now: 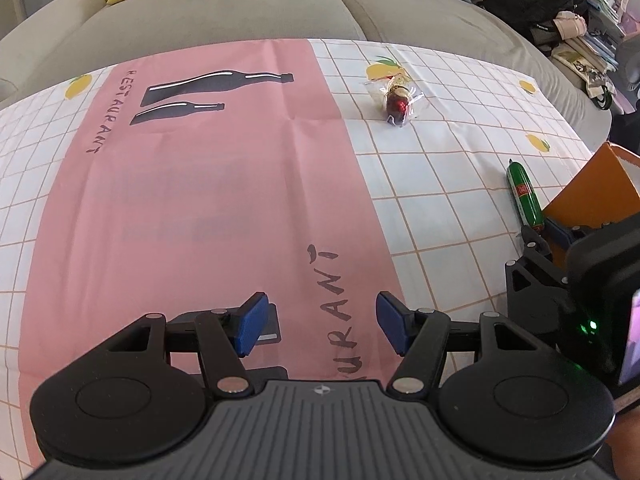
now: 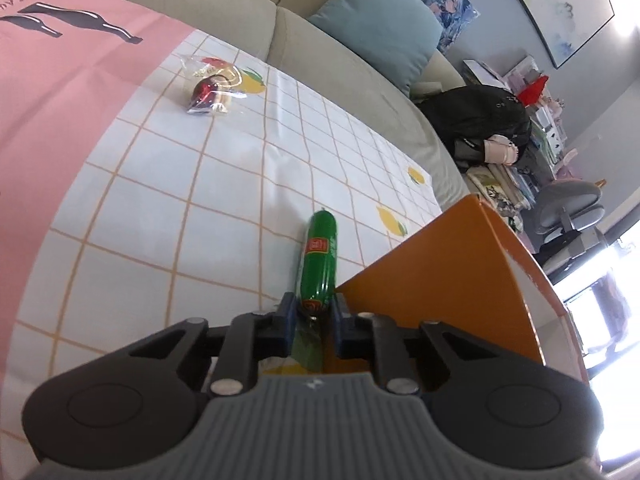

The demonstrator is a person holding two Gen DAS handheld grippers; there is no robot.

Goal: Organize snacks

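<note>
A green sausage stick (image 2: 319,258) with a red label lies on the checked tablecloth beside an orange box (image 2: 448,276). My right gripper (image 2: 313,312) is shut on the sausage's near end, blue pads pressing both sides. From the left wrist view the same green sausage (image 1: 525,196) shows at the right, with the right gripper (image 1: 536,236) at its near end and the orange box (image 1: 592,192) behind. A clear-wrapped snack with a dark red centre (image 1: 396,102) lies farther back; it also shows as the wrapped snack (image 2: 208,90). My left gripper (image 1: 318,320) stands open over the pink cloth, holding nothing.
A pink cloth (image 1: 192,184) printed with bottles covers the table's left and middle. A grey sofa (image 1: 224,4) with yellow and teal cushions lines the far edge. A black bag (image 2: 484,120) and clutter sit at the right, with a grey chair (image 2: 568,208) beyond.
</note>
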